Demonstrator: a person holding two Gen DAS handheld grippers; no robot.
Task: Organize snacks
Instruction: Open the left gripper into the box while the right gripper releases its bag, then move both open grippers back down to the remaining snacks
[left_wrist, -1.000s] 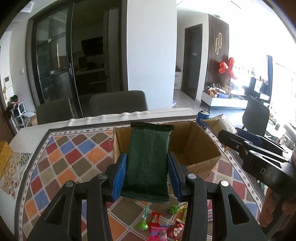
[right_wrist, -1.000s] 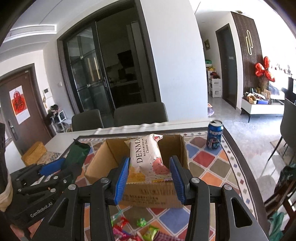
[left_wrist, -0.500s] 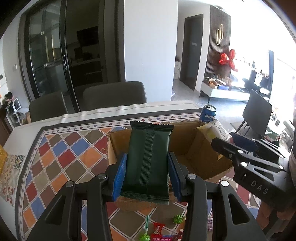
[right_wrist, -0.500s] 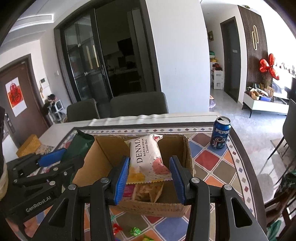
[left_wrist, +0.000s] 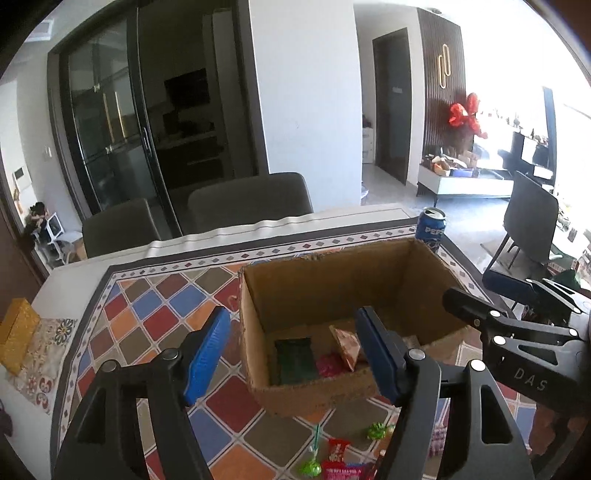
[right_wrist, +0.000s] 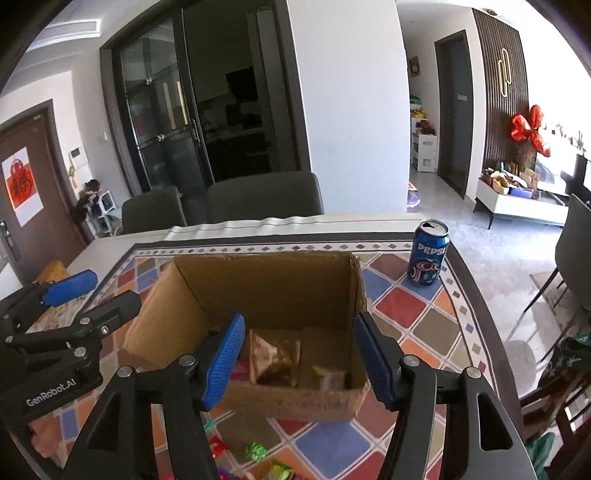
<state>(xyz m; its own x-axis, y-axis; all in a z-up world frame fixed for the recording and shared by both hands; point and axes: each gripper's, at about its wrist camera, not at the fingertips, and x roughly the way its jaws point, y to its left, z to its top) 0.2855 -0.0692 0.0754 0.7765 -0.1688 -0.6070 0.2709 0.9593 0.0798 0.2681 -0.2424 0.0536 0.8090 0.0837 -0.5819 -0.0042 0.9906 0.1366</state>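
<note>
Left gripper (left_wrist: 291, 347) and right gripper (right_wrist: 298, 353) over the box (left_wrist: 369, 273) — jaws opening, empty, green packet (left_wrist: 295, 360) inside box, can (right_wrist: 428, 253) beyond it

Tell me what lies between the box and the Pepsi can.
Only bare patterned tablecloth: the right wrist view shows the can standing clear of the box, nothing between.

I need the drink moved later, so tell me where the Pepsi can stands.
In the right wrist view the Pepsi can stands upright on the patterned tablecloth, at its far right border, just beyond the cardboard box's right corner.
</note>
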